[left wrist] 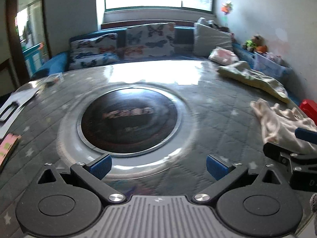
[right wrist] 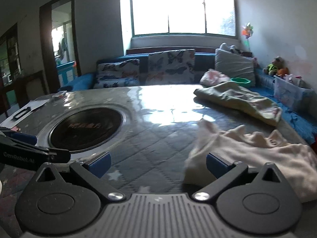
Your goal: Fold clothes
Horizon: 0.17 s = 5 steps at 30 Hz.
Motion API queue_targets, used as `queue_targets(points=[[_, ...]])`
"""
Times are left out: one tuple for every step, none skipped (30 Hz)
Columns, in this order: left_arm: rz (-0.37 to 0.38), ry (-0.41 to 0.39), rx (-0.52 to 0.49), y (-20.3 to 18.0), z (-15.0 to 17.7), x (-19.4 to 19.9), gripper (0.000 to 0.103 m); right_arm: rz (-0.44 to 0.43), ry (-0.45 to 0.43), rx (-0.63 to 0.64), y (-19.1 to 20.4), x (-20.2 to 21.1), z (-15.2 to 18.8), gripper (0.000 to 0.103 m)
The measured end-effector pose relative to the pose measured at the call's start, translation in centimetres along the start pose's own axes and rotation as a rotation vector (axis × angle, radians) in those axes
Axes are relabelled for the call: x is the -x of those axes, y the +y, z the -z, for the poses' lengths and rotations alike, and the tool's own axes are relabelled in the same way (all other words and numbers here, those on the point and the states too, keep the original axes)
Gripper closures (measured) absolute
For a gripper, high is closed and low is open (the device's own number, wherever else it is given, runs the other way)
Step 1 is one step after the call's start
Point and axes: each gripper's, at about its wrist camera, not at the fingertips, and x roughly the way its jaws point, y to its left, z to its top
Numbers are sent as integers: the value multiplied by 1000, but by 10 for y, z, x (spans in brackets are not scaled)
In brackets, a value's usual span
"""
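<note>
Right now both grippers, left (left wrist: 158, 165) & right (right wrist: 158, 163), gape wide w/ nothing held; cream garment (right wrist: 257, 154) crumpled on table (right wrist: 154, 134)

The left tool (left wrist: 158, 166) is built of matte black linkage arms ending in ribbed blue pads (left wrist: 101, 165). Silver screws are set at the arm pivots, round black discs at 7 and 5 o'clock, and a grey ribbed housing with a small emblem at 6 o'clock. The right tool (right wrist: 157, 164) is made alike. White lettering is printed on the left tool's black side, at 9 o'clock in the right wrist view.
</note>
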Motion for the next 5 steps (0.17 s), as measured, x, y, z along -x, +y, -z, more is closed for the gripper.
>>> queue_targets(points=[[-12, -2, 10, 6, 1, 2, 0, -6, 0, 5, 5, -1, -1, 0], [-23, -4, 18, 11, 2, 3, 0, -11, 1, 11, 11, -2, -1, 0], [-34, -6, 26, 15, 2, 4, 0, -17, 1, 16, 16, -3, -2, 0], [-45, -8, 33, 20, 3, 5, 0, -22, 1, 22, 21, -4, -2, 0], [-56, -10, 41, 25, 3, 7, 0, -24, 1, 27, 25, -5, -3, 0]])
